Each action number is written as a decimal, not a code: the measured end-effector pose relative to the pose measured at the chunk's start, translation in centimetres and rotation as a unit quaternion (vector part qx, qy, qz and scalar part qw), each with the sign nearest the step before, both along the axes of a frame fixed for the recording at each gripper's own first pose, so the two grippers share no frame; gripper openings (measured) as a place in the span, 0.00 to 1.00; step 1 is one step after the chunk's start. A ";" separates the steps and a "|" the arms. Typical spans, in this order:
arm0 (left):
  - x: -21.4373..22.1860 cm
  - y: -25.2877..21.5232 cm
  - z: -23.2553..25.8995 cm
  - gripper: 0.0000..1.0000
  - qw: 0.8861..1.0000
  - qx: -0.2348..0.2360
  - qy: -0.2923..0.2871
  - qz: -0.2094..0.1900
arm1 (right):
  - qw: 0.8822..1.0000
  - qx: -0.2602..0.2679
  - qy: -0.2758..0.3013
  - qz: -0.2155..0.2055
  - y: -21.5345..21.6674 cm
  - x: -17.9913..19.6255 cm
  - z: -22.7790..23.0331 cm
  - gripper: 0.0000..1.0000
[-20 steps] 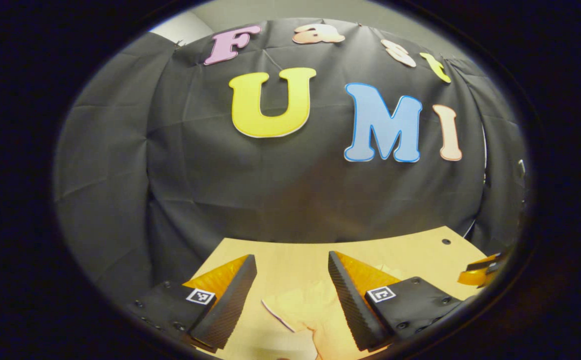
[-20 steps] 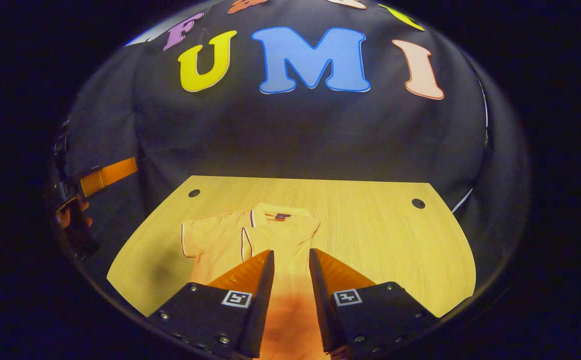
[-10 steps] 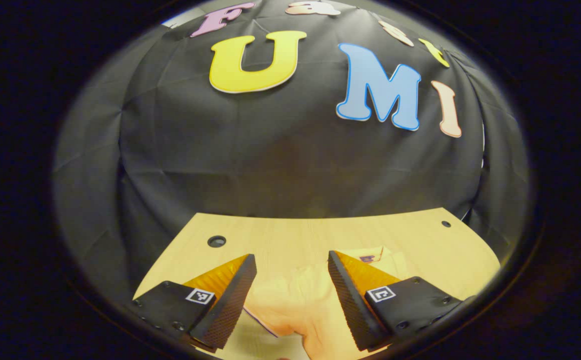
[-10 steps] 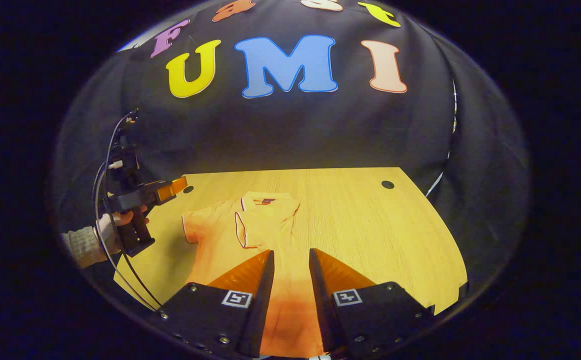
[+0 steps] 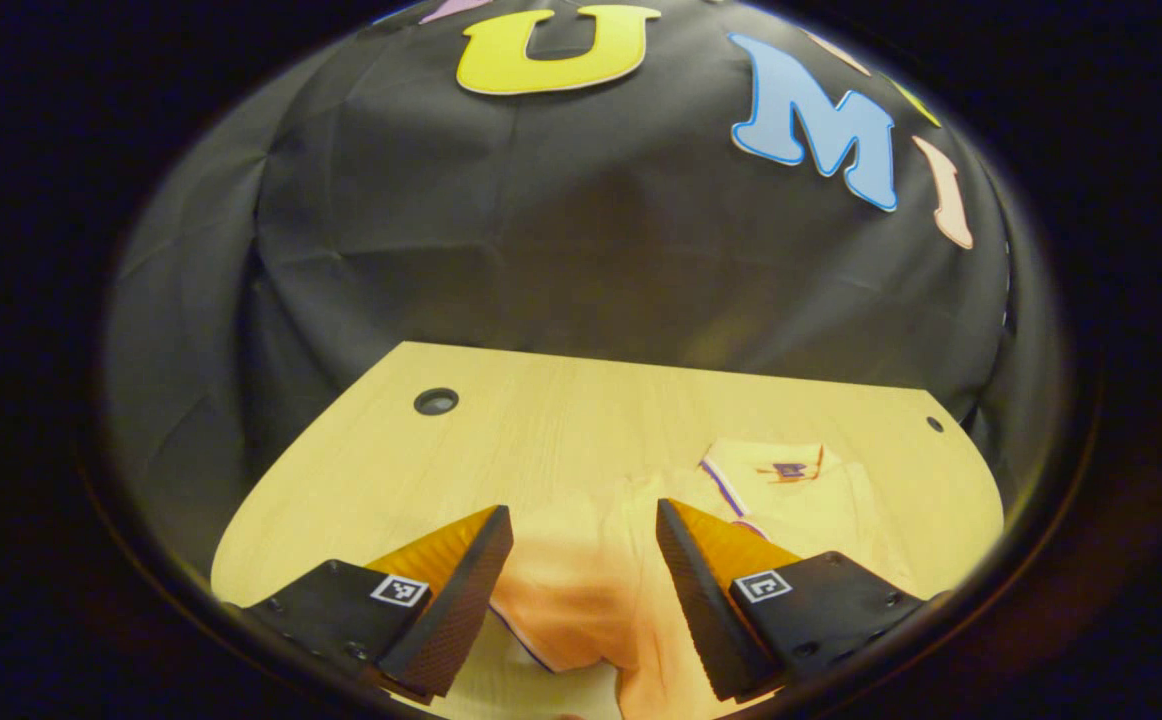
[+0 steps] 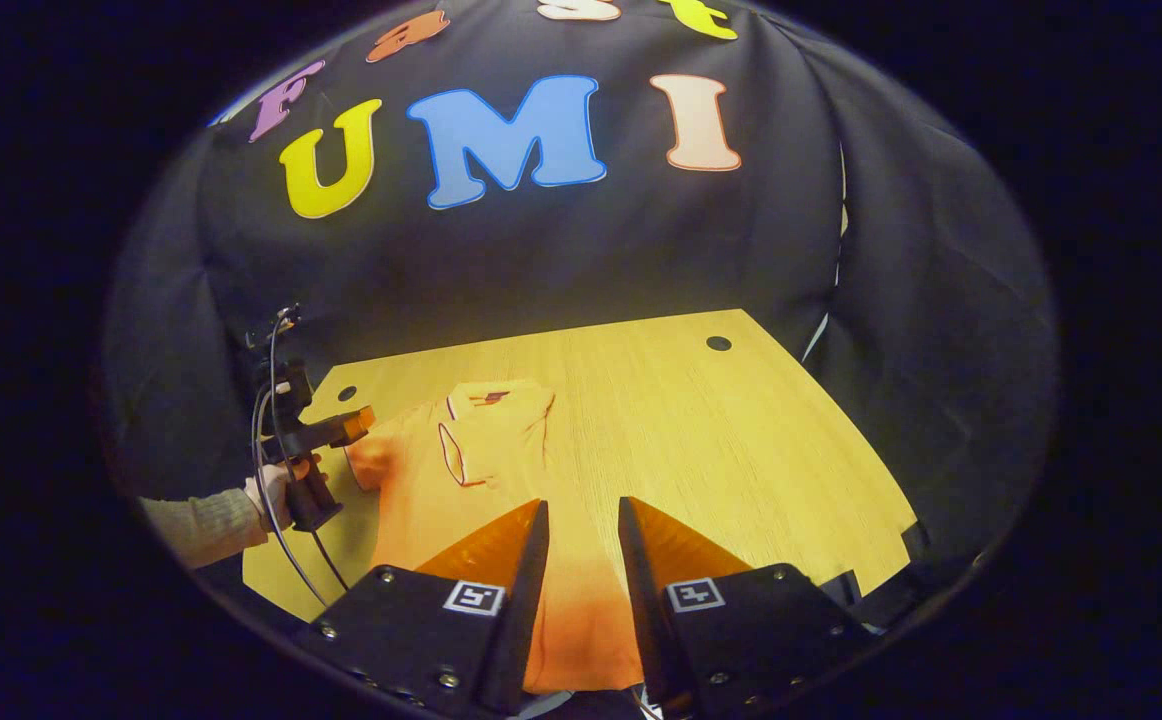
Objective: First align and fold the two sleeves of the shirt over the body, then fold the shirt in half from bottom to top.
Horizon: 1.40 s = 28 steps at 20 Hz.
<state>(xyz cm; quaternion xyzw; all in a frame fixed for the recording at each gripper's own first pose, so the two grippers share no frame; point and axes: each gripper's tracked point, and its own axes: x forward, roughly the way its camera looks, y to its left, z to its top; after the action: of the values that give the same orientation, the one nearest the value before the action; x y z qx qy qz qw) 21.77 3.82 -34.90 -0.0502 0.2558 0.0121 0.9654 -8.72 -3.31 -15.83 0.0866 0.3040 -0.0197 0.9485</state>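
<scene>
An orange short-sleeved polo shirt point(image 6: 486, 455) is laid flat on the light wooden table point(image 6: 701, 430). The left gripper point(image 5: 581, 585) is held open above one sleeve point(image 5: 551, 590); the right gripper point(image 6: 581, 585) is parted narrowly, nothing gripped.

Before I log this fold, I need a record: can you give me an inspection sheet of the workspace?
Surface: wooden table, two round holes near its back edge.
Job's things: orange shirt flat, collar away; one sleeve already over the body, other sleeve spread out.
Clutter: nothing seen.
Tongs: left tongs open over the spread sleeve; right tongs open a little above the shirt's lower part.
Cables: black cable hanging from the left tongs.
Surroundings: black cloth wall.
</scene>
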 end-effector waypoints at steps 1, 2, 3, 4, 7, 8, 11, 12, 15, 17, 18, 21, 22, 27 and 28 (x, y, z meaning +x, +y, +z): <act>0.0 0.2 -0.6 0.95 1.000 -0.002 0.004 0.009 | 1.000 0.000 0.002 -0.005 -0.4 -0.2 0.0 0.45; -0.1 0.6 -1.2 0.95 1.000 -0.003 0.008 0.019 | 1.000 -0.002 0.005 -0.010 -0.7 -0.5 -0.1 0.45; -0.3 0.8 -1.9 0.95 1.000 -0.006 0.013 0.028 | 1.000 -0.004 0.006 -0.014 -1.1 -0.7 -0.1 0.44; -0.3 0.9 -2.4 0.95 0.999 -0.008 0.016 0.037 | 1.000 -0.005 0.007 -0.017 -1.3 -0.8 -0.2 0.45; -0.8 1.9 -3.3 0.95 0.998 -0.015 0.021 0.066 | 1.000 -0.010 0.015 -0.019 -1.8 -1.2 -0.4 0.45; -0.8 2.2 -3.7 0.95 0.997 -0.017 0.024 0.072 | 1.000 -0.012 0.017 -0.018 -1.9 -1.2 -0.5 0.45; -1.1 3.1 -4.8 0.95 0.995 -0.019 0.033 0.094 | 1.000 -0.016 0.022 -0.015 -2.0 -1.1 -0.8 0.45; -1.2 3.2 -5.0 0.96 0.994 -0.025 0.035 0.100 | 0.999 -0.018 0.024 -0.014 -2.1 -1.1 -0.8 0.45; -1.4 3.4 -5.7 0.95 0.993 -0.030 0.042 0.111 | 0.999 -0.023 0.028 -0.010 -2.3 -1.0 -1.0 0.45; -1.6 3.5 -6.4 0.95 0.991 -0.033 0.050 0.118 | 0.999 -0.025 0.031 -0.008 -2.2 -0.8 -1.0 0.45; -1.7 3.7 -6.6 0.95 0.990 -0.037 0.054 0.123 | 0.999 -0.026 0.030 -0.007 -2.2 -0.7 -1.0 0.45; -2.3 4.0 -7.2 0.96 0.987 -0.047 0.061 0.139 | 0.999 -0.029 0.032 -0.004 -2.3 -0.5 -1.0 0.45; -2.1 4.1 -7.1 0.95 0.988 -0.045 0.058 0.139 | 0.999 -0.030 0.034 -0.004 -2.3 -0.5 -1.1 0.45; -2.1 4.8 -7.7 0.91 0.988 -0.005 0.069 0.141 | 0.999 -0.031 0.041 -0.004 -2.6 -0.6 -1.6 0.45; -2.0 4.9 -7.6 0.82 0.987 0.001 0.070 0.141 | 0.999 -0.031 0.042 -0.004 -2.6 -0.6 -1.7 0.45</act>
<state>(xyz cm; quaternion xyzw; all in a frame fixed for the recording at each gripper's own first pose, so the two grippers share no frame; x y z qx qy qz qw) 19.81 8.75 -42.51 -0.0838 0.3134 0.1522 0.9336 -9.32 -5.91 -17.50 0.0575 0.3423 -0.0366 0.9371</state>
